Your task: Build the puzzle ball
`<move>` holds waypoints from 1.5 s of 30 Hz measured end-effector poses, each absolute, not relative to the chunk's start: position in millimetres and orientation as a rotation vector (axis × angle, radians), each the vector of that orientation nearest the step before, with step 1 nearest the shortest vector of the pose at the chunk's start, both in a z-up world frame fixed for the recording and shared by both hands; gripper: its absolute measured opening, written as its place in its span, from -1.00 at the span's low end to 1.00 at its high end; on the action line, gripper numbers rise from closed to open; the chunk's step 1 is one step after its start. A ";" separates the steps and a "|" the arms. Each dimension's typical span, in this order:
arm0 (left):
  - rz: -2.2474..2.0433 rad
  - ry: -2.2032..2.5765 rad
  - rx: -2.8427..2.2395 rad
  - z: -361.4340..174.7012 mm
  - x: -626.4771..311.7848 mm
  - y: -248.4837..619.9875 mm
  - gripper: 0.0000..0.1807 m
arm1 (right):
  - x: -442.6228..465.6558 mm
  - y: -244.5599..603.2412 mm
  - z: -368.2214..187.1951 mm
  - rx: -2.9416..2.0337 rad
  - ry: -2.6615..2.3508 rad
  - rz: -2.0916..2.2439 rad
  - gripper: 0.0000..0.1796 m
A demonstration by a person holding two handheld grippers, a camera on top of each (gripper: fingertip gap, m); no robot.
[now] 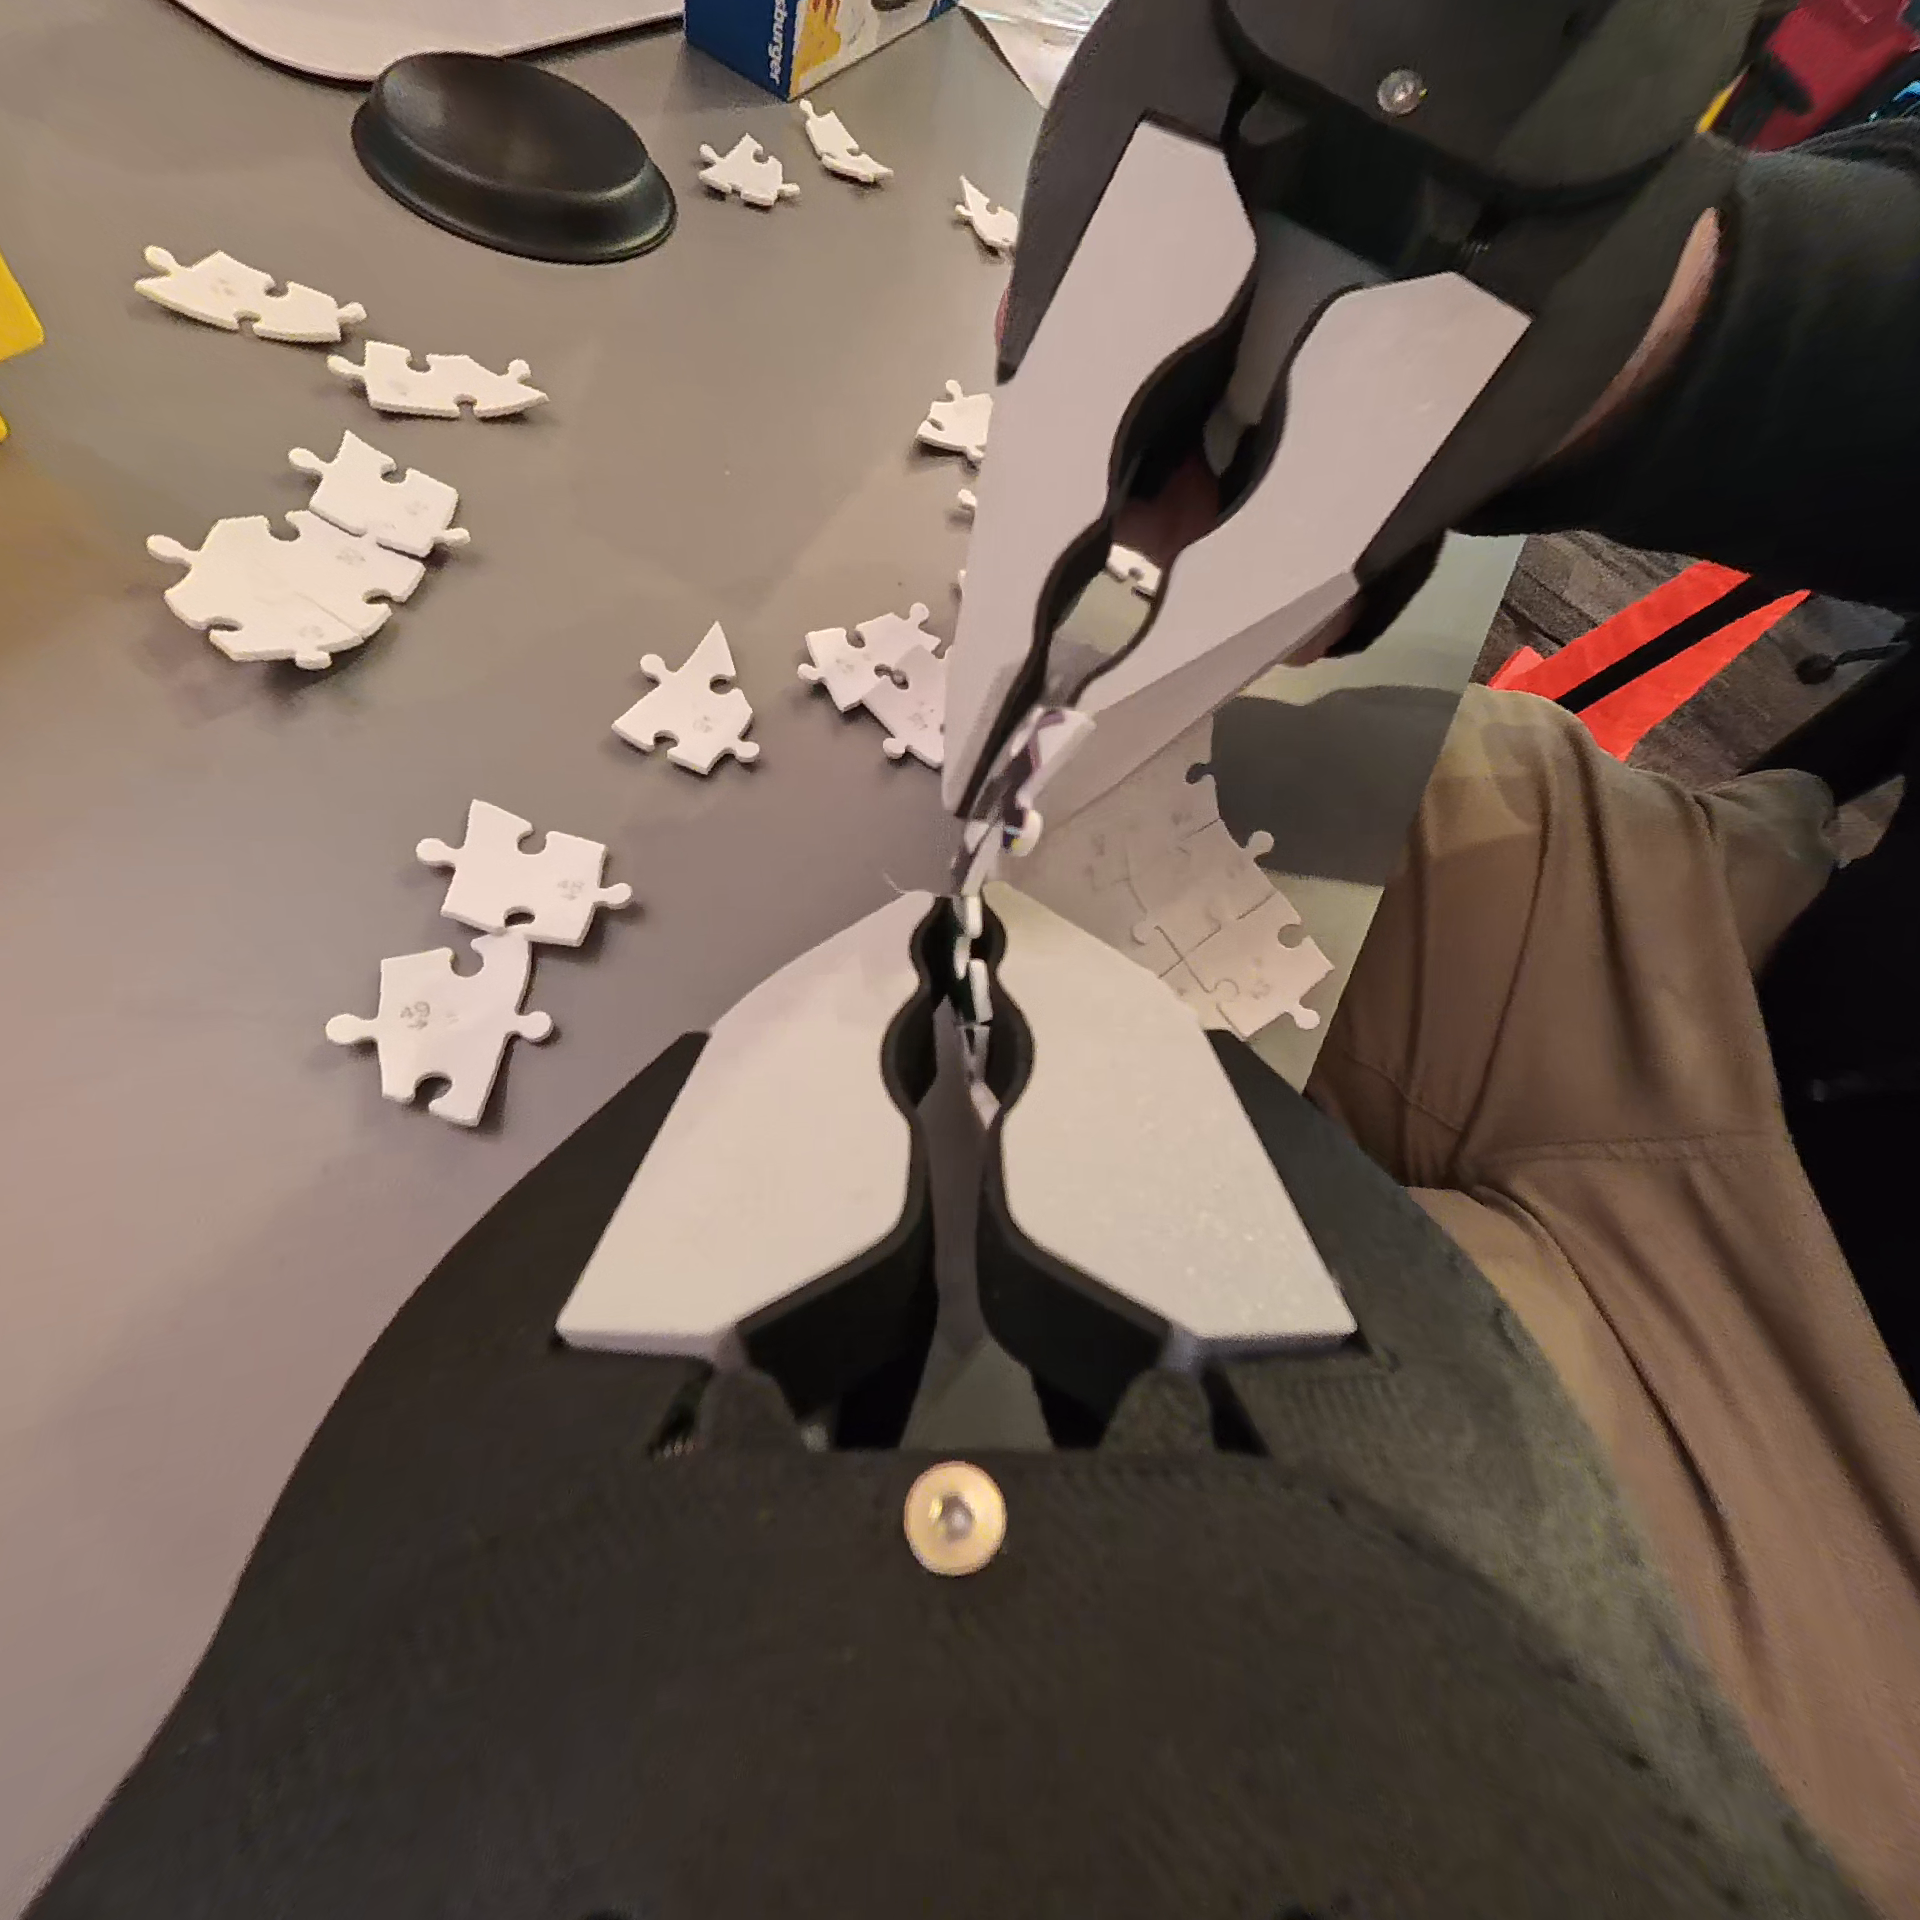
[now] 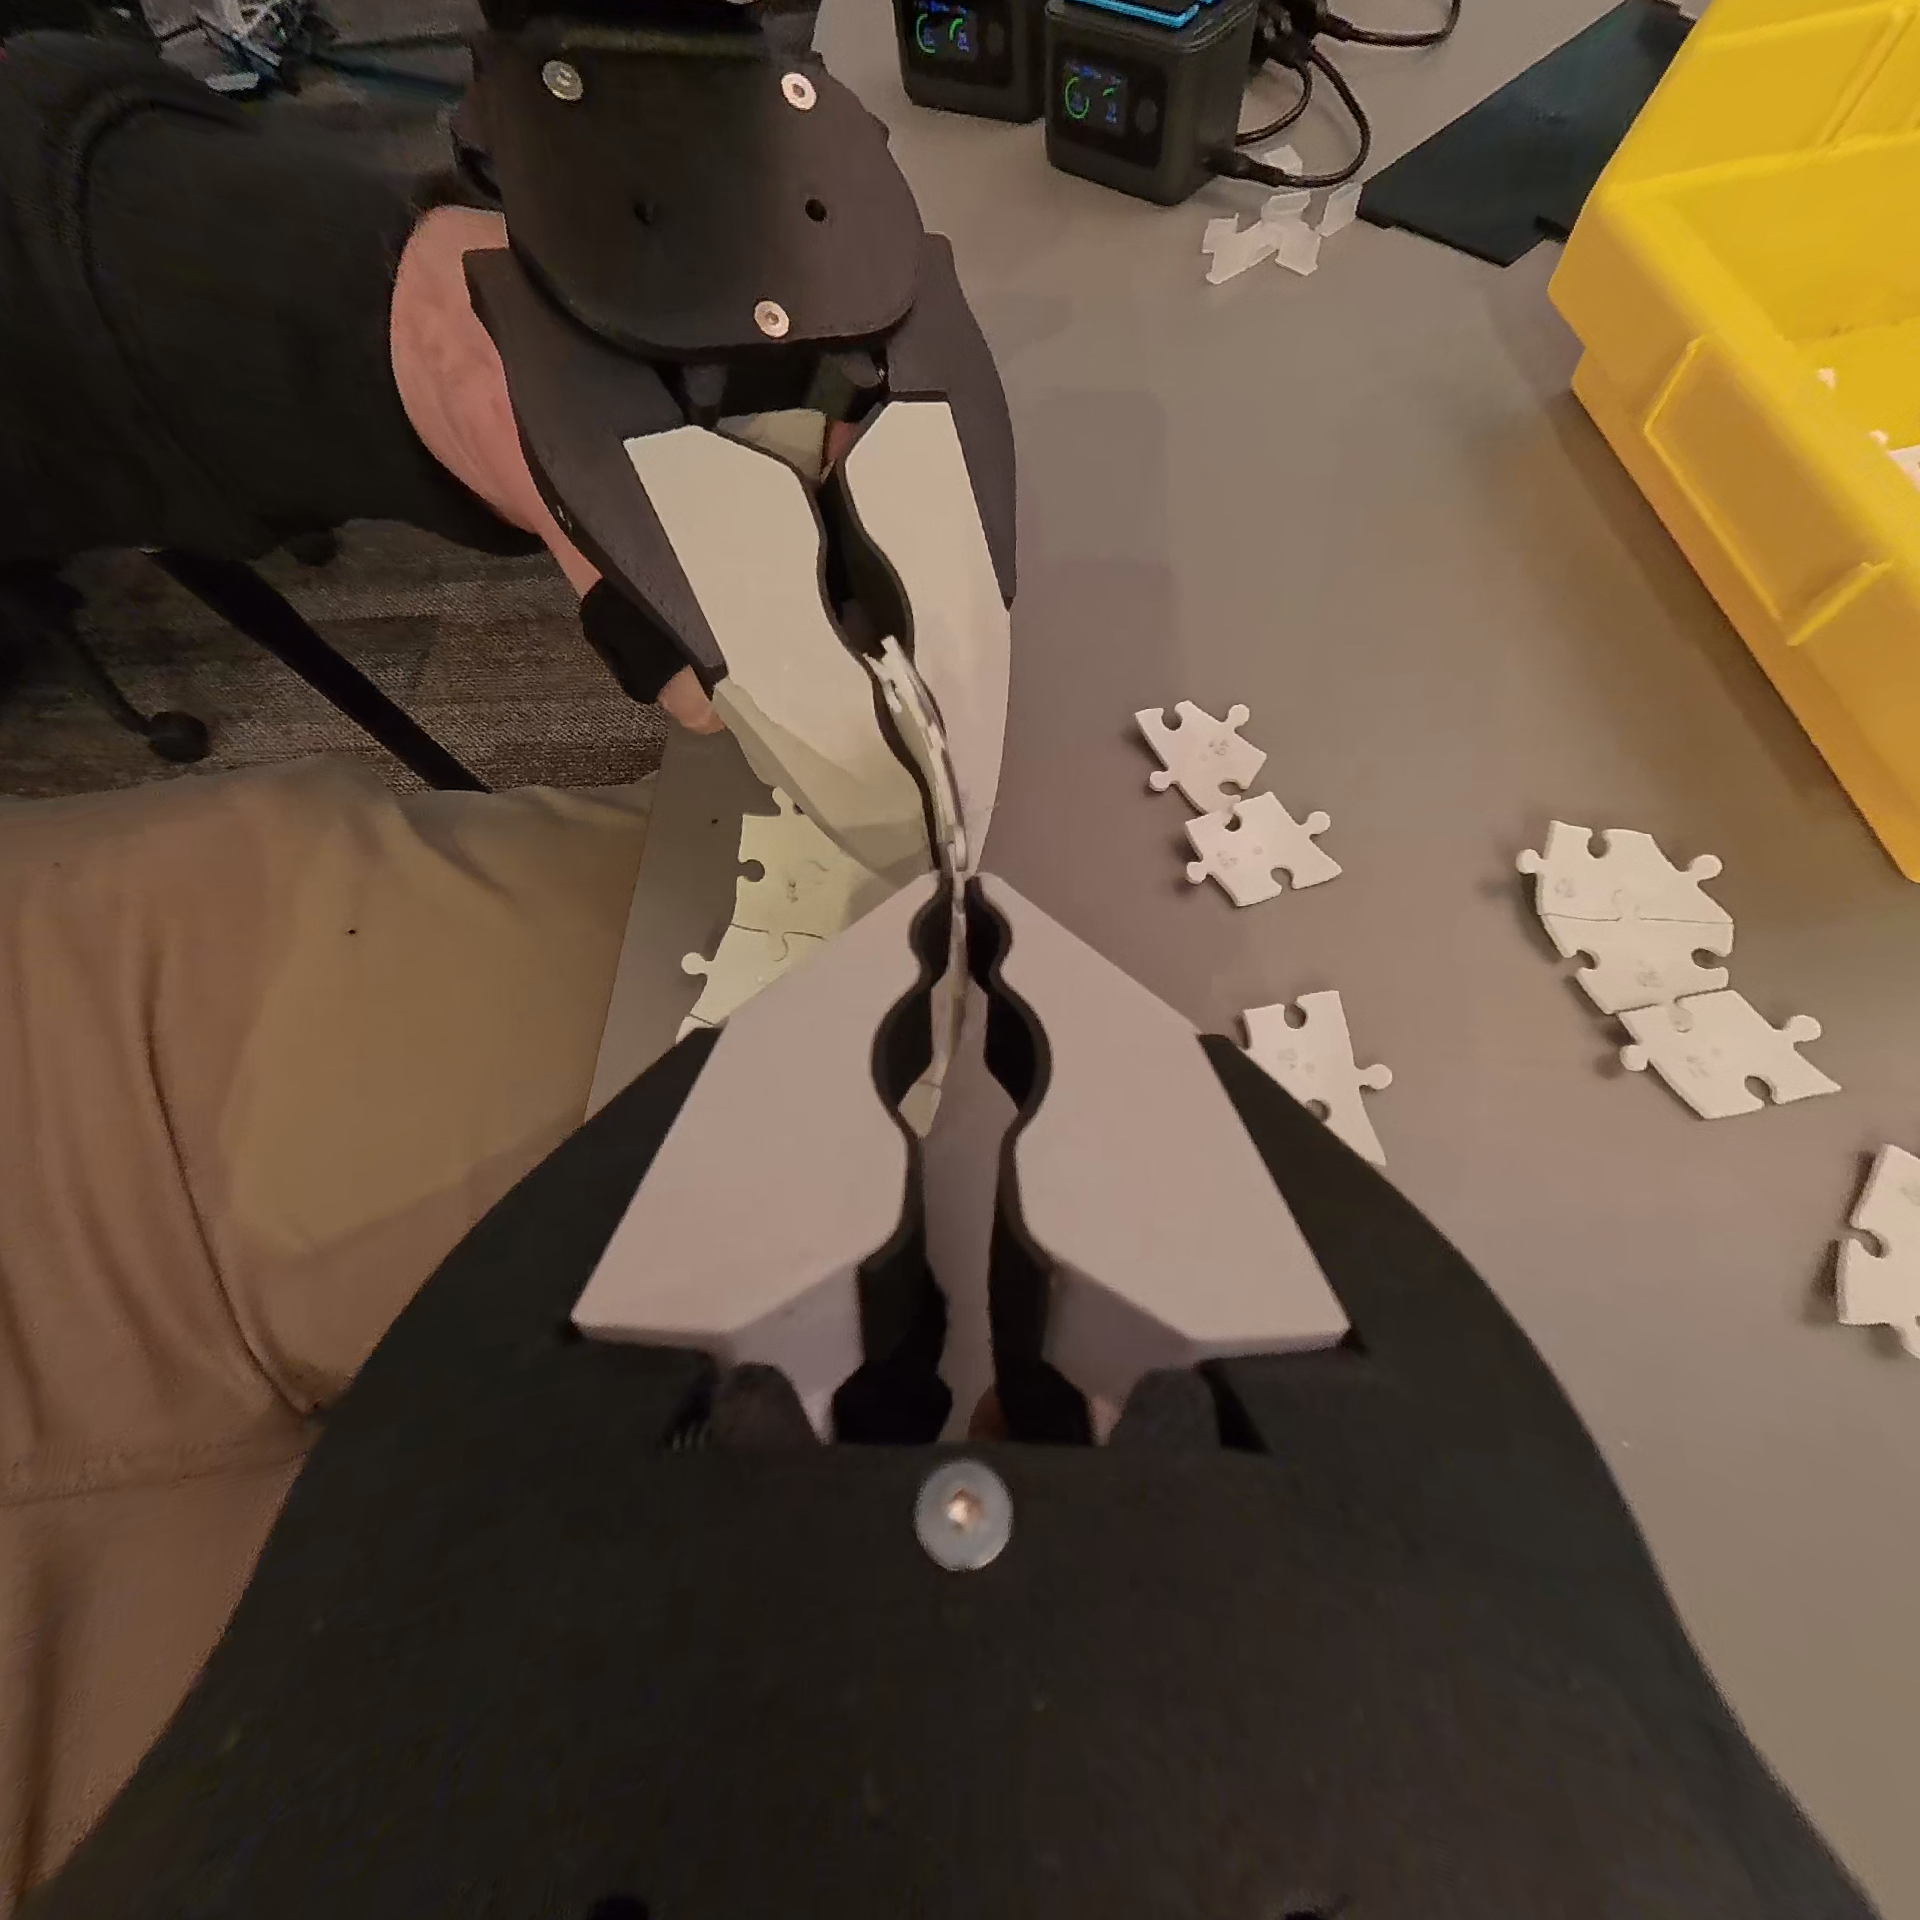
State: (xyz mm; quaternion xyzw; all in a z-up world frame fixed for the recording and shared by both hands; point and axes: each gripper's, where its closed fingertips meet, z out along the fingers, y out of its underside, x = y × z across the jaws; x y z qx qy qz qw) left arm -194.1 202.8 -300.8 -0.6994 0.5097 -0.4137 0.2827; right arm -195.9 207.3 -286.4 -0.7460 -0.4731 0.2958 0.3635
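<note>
Grippers tip to tip above counter (image 1: 727, 499) edge, each pinched on a puzzle piece.
Left hand-held gripper (image 1: 961, 914) clamped on edge-on piece (image 1: 975, 977); right hand-held gripper (image 2: 961, 883) clamped on curved piece (image 2: 951, 997); pieces meeting at tips. Loose white pieces (image 1: 520, 873) scattered on counter, joined section (image 1: 1226, 925) lying just beyond. Yellow bin (image 2: 1766, 416) at right.

white puzzle pieces (image 1: 525, 873) | grey table (image 1: 675, 468) | yellow bin (image 2: 1766, 416) | black oval dish (image 1: 514, 156) | black-and-grey left gripper (image 1: 961, 914) | blue box (image 1: 800, 42)
</note>
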 end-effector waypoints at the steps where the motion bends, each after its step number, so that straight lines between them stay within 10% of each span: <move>1: -1.110 1.368 -1.872 -300.6 -193.7 202.3 -0.97 | -196.2 206.4 -286.7 -1.914 -1.224 0.765 -1.00; 45: -0.779 1.372 -2.207 -328.9 -226.4 220.7 -0.69 | -190.8 172.9 -295.4 -2.013 -1.393 0.686 -0.89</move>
